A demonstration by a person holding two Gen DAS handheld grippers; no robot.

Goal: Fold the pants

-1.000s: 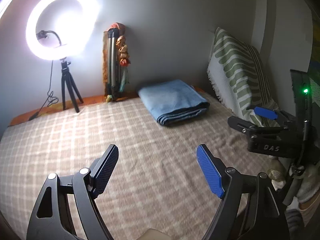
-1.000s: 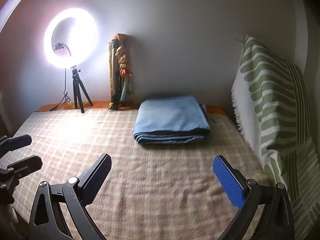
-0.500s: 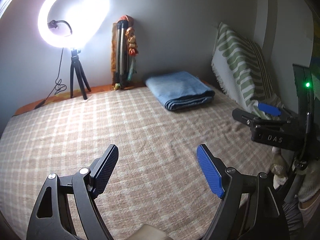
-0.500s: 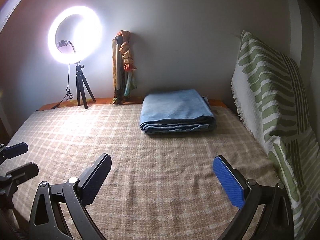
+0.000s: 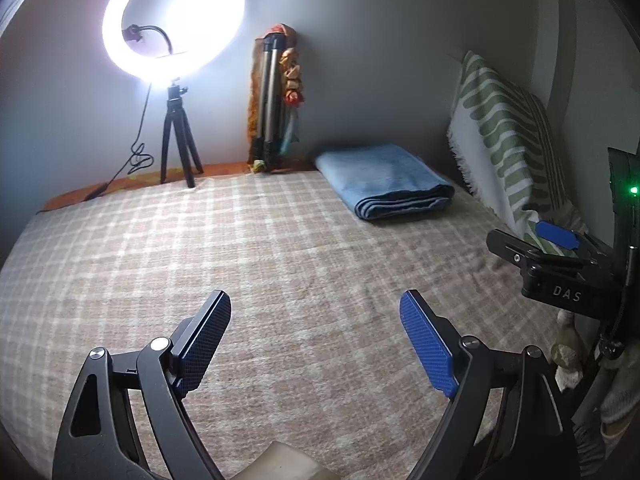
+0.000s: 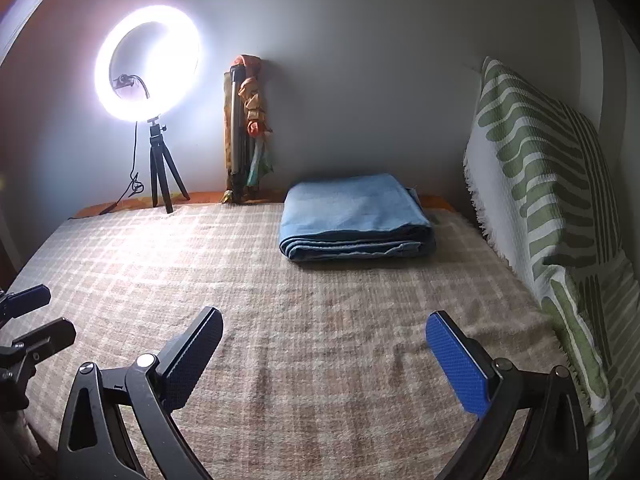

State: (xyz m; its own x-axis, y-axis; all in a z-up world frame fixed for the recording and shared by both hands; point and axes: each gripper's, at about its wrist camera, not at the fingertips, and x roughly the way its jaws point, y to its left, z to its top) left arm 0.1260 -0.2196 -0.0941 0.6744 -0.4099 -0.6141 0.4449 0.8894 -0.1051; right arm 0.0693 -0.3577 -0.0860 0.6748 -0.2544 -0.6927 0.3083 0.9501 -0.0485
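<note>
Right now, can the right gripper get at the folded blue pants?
Probably yes: the right gripper is open, and only bare checked blanket lies between it and the folded blue pants.

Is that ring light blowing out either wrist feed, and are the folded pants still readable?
Left wrist view: ring light blooms white, washing out the wall around it; folded pants are clear. Right wrist view: a smaller halo, layered edges of the pants sharp, their shadow falling forward on the checked blanket. Both views bend at the edges.
</note>
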